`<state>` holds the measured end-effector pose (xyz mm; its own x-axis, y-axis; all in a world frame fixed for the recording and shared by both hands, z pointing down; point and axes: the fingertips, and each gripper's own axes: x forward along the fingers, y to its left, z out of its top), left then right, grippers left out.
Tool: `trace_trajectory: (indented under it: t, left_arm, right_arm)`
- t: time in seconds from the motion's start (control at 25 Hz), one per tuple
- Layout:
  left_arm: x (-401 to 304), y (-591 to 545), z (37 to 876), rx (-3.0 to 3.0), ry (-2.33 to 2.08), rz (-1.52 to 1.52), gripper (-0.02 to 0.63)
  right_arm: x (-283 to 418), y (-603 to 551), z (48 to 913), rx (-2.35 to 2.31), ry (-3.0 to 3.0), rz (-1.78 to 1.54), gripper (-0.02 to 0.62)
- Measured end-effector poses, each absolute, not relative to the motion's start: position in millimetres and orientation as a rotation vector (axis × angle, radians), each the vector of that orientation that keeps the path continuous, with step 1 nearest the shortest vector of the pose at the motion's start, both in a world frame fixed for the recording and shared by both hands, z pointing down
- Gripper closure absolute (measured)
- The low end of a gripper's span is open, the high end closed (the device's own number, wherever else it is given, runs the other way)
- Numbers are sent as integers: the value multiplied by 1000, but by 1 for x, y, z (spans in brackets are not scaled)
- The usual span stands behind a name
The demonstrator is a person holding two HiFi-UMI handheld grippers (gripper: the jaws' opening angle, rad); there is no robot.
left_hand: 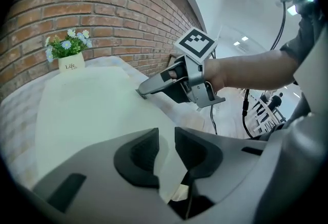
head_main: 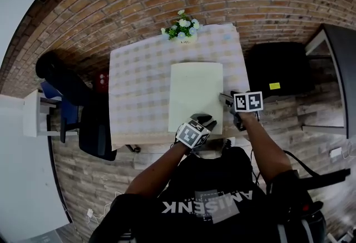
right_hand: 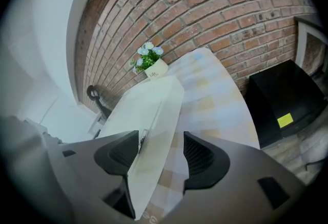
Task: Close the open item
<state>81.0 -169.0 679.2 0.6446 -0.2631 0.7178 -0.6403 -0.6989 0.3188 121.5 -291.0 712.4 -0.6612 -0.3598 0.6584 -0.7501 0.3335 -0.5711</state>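
Observation:
A large flat pale cream item (head_main: pixel 194 92) lies on the checked tablecloth (head_main: pixel 139 80), and from above it looks flat with its cover down. My left gripper (head_main: pixel 204 119) is at its near edge. Its jaws stand a small way apart, and nothing shows between them over the pale surface (left_hand: pixel 87 110). My right gripper (head_main: pixel 225 98) is at the item's right edge, also seen from the left gripper view (left_hand: pixel 141 93). Its jaws (right_hand: pixel 160 148) stand wide open with the item's thin edge (right_hand: pixel 154 110) running between them, close to the left pad.
A white pot of flowers (head_main: pixel 182 29) stands at the table's far edge against the brick wall. A black cabinet (head_main: pixel 275 75) sits right of the table. A black chair (head_main: pixel 94 125) and a blue one (head_main: pixel 58 97) stand to the left.

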Motion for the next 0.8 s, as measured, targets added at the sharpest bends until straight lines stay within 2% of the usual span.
trace_trajectory:
  t: [0.44, 0.8]
  left_arm:
    - [32, -198, 616, 2336, -864, 571, 505]
    - [-30, -249, 520, 2446, -1092, 301, 512]
  right_arm:
    - [136, -295, 649, 1146, -2247, 1212, 313]
    - [112, -308, 527, 1161, -2523, 973, 317]
